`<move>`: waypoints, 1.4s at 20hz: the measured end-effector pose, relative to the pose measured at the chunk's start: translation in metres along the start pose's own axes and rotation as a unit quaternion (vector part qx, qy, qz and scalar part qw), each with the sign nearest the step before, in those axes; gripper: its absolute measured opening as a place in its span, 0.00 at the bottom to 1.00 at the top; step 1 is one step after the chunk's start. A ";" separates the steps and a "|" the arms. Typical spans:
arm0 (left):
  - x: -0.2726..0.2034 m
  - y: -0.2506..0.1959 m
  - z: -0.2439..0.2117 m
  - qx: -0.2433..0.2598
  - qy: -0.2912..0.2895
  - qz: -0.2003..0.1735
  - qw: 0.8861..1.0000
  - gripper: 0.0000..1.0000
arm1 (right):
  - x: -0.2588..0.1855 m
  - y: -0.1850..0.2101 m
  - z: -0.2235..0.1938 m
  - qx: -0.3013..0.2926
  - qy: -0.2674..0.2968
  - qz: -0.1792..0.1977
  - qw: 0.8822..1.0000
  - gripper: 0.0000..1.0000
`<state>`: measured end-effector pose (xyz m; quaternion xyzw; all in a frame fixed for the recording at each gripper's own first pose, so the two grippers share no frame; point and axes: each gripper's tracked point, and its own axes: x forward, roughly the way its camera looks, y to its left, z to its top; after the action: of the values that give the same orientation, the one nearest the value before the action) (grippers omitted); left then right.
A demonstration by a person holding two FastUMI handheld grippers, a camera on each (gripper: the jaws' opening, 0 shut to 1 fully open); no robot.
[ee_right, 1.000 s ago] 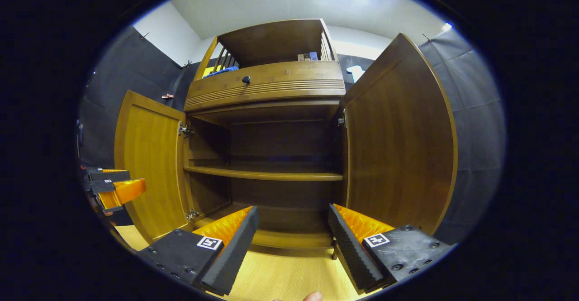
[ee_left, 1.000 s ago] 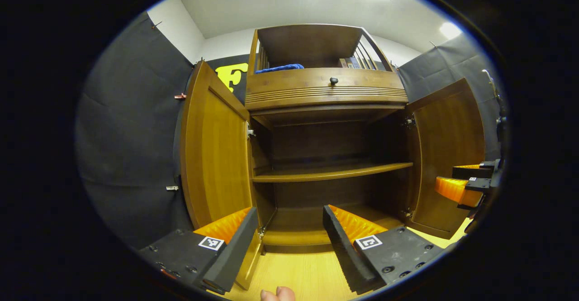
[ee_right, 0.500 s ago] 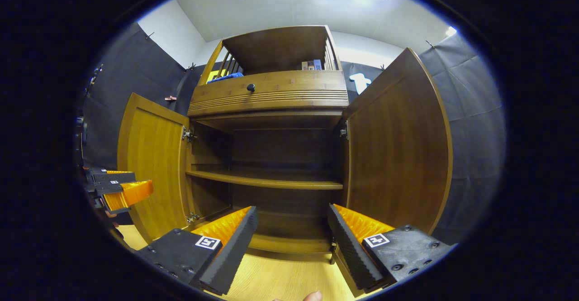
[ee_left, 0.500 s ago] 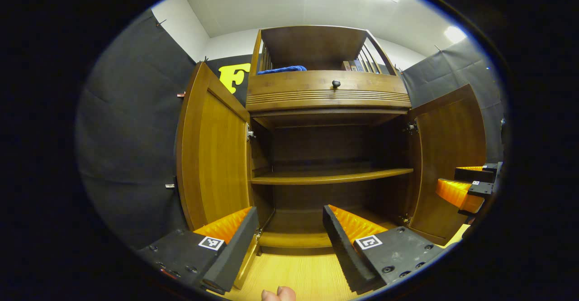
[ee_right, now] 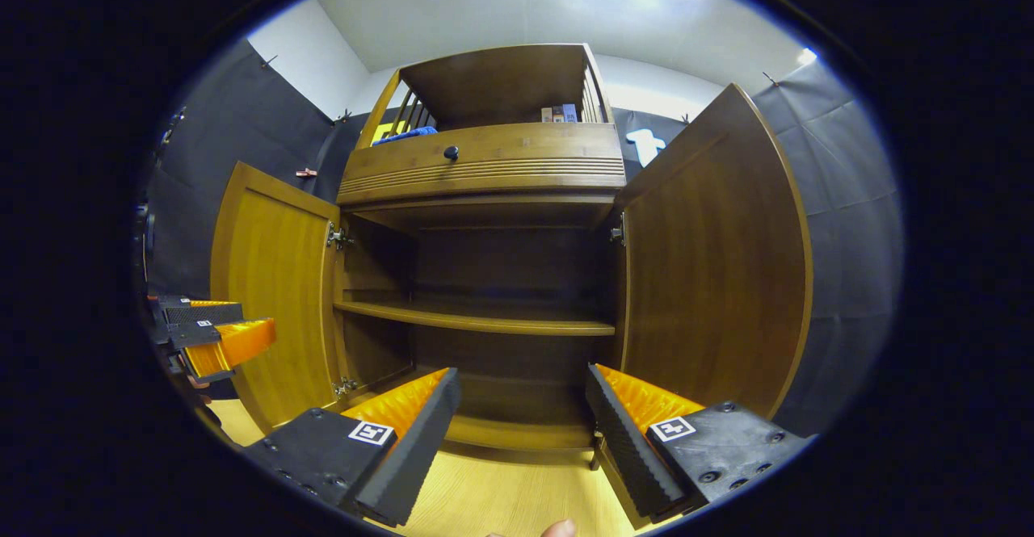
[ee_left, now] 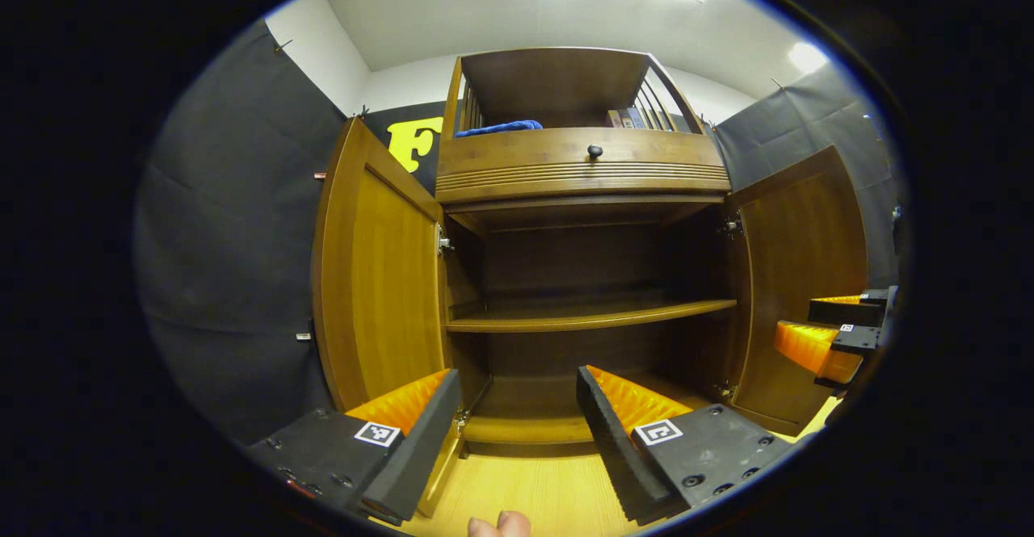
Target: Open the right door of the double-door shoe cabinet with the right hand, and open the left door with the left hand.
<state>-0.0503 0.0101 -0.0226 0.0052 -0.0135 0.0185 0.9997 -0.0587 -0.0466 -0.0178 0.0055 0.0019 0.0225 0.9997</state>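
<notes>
The wooden shoe cabinet [ee_left: 582,174] stands with both doors swung wide. In the left gripper view the left door [ee_left: 380,278] hangs open close by and the right door [ee_left: 800,278] stands open farther off. My left gripper [ee_left: 517,396] is open, apart from the left door, with nothing between its fingers. In the right gripper view the right door [ee_right: 711,270] and left door [ee_right: 271,295] are both open. My right gripper [ee_right: 521,396] is open and holds nothing. Each view catches the other gripper at its side edge: the right gripper [ee_left: 832,331] and the left gripper [ee_right: 206,331].
Inside, a bare middle shelf [ee_left: 590,315] crosses the cabinet. Above it sits a drawer with a dark knob [ee_left: 594,150]. A blue cloth [ee_left: 497,126] and some books [ee_left: 630,117] lie in the top compartment. Pale wood floor [ee_left: 533,488] runs in front.
Both grippers have drawn back slightly from the cabinet; the doors stay wide open and both grippers remain open.
</notes>
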 end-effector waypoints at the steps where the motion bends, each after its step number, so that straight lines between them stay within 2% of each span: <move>1: 0.001 0.000 0.000 0.000 -0.002 0.000 1.000 0.90 | -0.001 -0.001 0.000 -0.001 -0.001 0.000 1.000 0.99; 2: 0.001 -0.001 0.001 0.001 -0.003 0.000 1.000 0.90 | -0.001 -0.001 0.001 -0.002 -0.002 -0.002 1.000 0.95; 4: 0.002 -0.003 0.001 0.002 -0.002 -0.001 1.000 0.90 | -0.002 -0.003 0.003 0.000 -0.004 -0.003 1.000 0.95; 5: 0.001 -0.003 0.001 0.002 -0.002 -0.003 1.000 0.90 | -0.002 -0.003 0.003 0.002 -0.004 -0.003 1.000 0.99; 7: 0.001 -0.004 0.001 0.005 -0.002 -0.003 1.000 0.90 | -0.001 -0.003 0.005 -0.001 -0.006 -0.003 1.000 0.95; 10: 0.002 -0.007 0.000 0.005 -0.001 -0.005 1.000 0.90 | -0.002 -0.006 0.003 -0.007 -0.005 -0.009 1.000 0.95; 12: 0.002 -0.008 -0.001 0.007 -0.001 -0.007 1.000 0.90 | -0.001 -0.008 0.003 -0.010 -0.006 -0.012 1.000 0.99; 14: 0.002 -0.009 -0.001 0.008 0.002 -0.009 1.000 0.90 | -0.001 -0.009 0.003 -0.009 -0.007 -0.014 1.000 0.95; 15: 0.002 -0.009 -0.002 0.006 0.003 -0.010 1.000 0.90 | -0.001 -0.008 0.004 -0.007 -0.008 -0.013 1.000 0.99; 17: 0.001 -0.007 0.000 0.003 0.001 -0.006 1.000 0.90 | -0.001 -0.008 0.005 -0.005 -0.009 -0.011 1.000 0.95; 19: 0.002 -0.007 0.002 -0.001 -0.001 -0.005 1.000 0.91 | -0.001 -0.008 0.006 -0.006 -0.010 -0.012 1.000 0.99; 20: 0.002 -0.007 0.003 -0.002 -0.001 -0.005 1.000 0.91 | 0.000 -0.008 0.005 -0.004 -0.008 -0.012 1.000 0.95; 24: 0.002 -0.006 0.004 -0.004 -0.005 -0.001 1.000 0.92 | 0.000 -0.009 0.005 -0.001 -0.008 -0.012 1.000 0.95; 25: 0.002 -0.006 0.003 -0.004 -0.003 -0.001 1.000 0.92 | -0.001 -0.009 0.004 -0.002 -0.008 -0.012 1.000 0.99; 28: 0.003 -0.008 0.001 -0.001 -0.001 -0.002 1.000 0.93 | 0.000 -0.010 0.004 -0.001 -0.007 -0.012 1.000 0.99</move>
<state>-0.0473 0.0026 -0.0216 0.0040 -0.0146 0.0166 0.9997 -0.0587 -0.0563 -0.0140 0.0050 -0.0052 0.0101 0.9999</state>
